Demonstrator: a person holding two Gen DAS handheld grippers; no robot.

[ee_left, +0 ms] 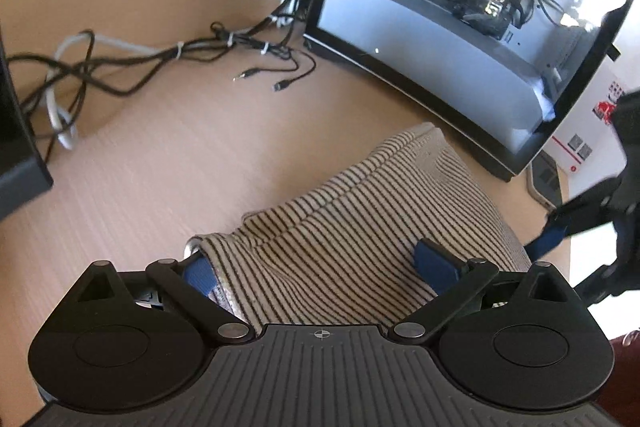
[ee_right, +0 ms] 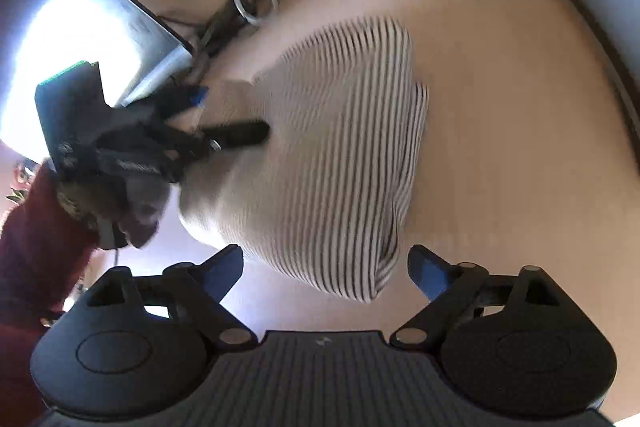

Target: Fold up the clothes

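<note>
A beige garment with thin dark stripes (ee_left: 352,223) lies bunched on the wooden table; it also shows in the right wrist view (ee_right: 336,163), blurred. My left gripper (ee_left: 316,267) is open, its blue-padded fingers (ee_left: 434,259) spread wide with the cloth lying between them. It shows from the side in the right wrist view (ee_right: 224,115), at the garment's left edge. My right gripper (ee_right: 326,269) is open and empty, just above the garment's near corner. It appears at the right edge of the left wrist view (ee_left: 550,235).
A computer case with a glass side panel (ee_left: 460,7) stands at the back right. A tangle of black and white cables (ee_left: 160,55) lies on the table behind the garment. A dark box edge (ee_left: 16,147) sits at far left. The person's red sleeve (ee_right: 36,251) is at left.
</note>
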